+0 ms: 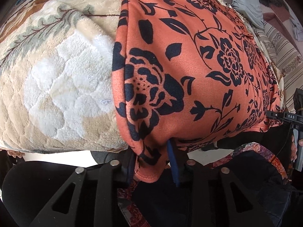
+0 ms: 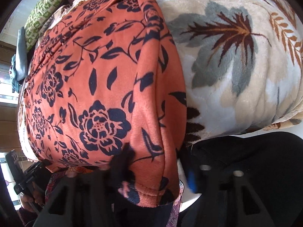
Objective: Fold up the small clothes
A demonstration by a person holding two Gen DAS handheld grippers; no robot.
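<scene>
The orange floral garment is lying spread over a plush leaf-patterned blanket, its near hem hanging toward both cameras. The left gripper is pinching one hem corner, jaws nearly closed on the cloth. The right gripper is gripping the opposite corner, the fabric bunching between its narrowed jaws. The left wrist view alone is showing striped bedding and grey cloth beyond the garment; the right wrist view alone is showing a green patterned cushion and the blanket's large grey leaf.
</scene>
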